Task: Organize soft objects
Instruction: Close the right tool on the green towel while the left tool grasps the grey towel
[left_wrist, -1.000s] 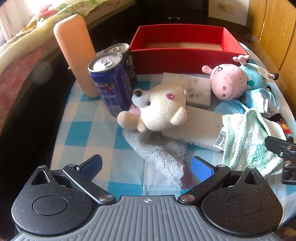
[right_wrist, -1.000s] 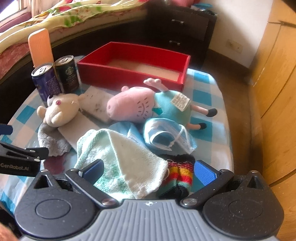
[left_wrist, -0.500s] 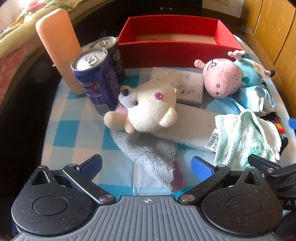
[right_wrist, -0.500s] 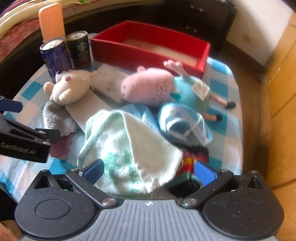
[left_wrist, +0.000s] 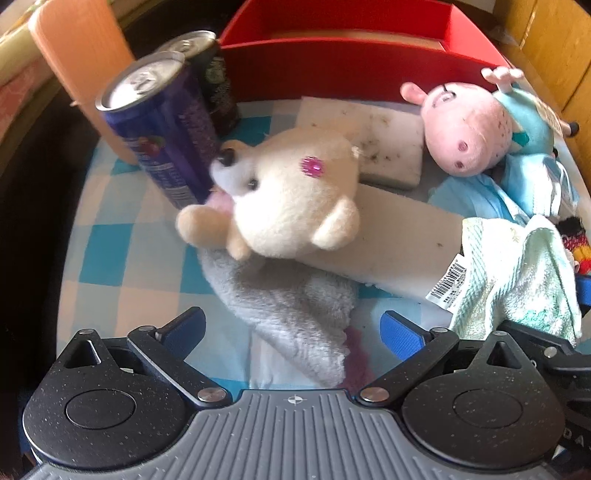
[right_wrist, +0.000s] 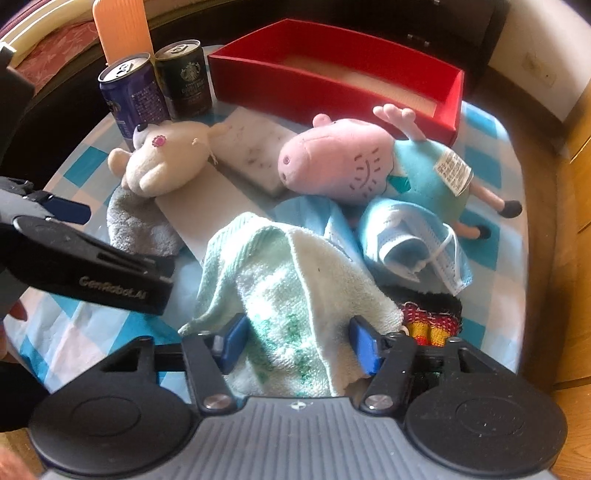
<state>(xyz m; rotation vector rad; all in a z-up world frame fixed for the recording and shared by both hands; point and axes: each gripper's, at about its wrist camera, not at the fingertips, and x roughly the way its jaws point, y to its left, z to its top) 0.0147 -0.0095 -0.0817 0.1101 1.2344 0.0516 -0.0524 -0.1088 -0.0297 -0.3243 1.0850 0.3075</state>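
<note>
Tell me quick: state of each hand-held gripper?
Left hand-held gripper: open, holding nothing, above the grey cloth.
Right hand-held gripper: closing on the green towel.

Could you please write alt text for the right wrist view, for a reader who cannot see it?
The right gripper has its blue pads around a bunched pale green towel on a blue checked tablecloth. Beyond lie a pink pig plush, a cream bear plush, two cans and a red tray.

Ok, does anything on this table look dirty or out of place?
Yes: the white sponge in front of the red box is speckled with dark grime, and two hard drink cans stand among the soft things.
</note>
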